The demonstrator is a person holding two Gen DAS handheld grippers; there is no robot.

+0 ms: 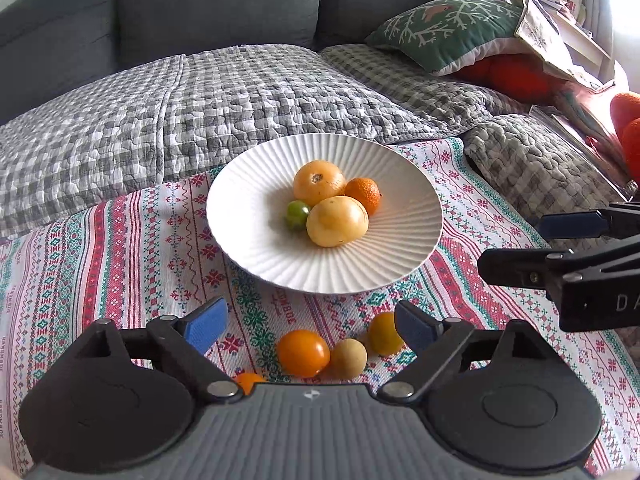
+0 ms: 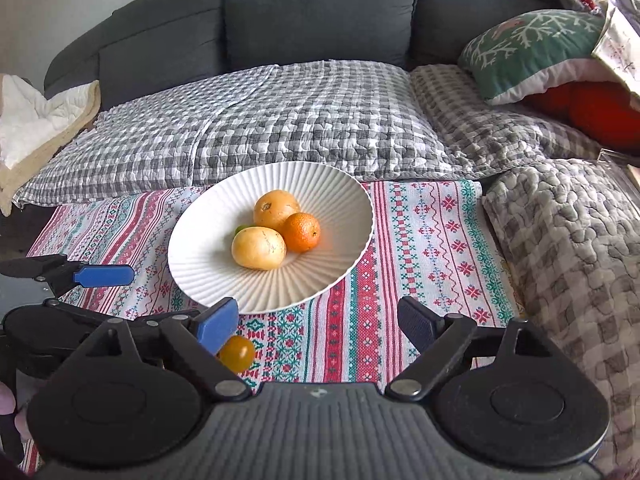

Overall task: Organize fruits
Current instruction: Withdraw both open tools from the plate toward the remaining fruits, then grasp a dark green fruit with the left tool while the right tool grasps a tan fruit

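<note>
On the white ribbed plate: four fruits. Near side of plate: loose orange round tomato between left tongs, spread, empty. Right tongs spread, empty. Centre pads, pinch gently; it rolls.

In the right wrist view, the little green fruit peeks out from behind the yellow fruit. In the left wrist view, the gripper's body hides most of a small orange fruit.
</note>
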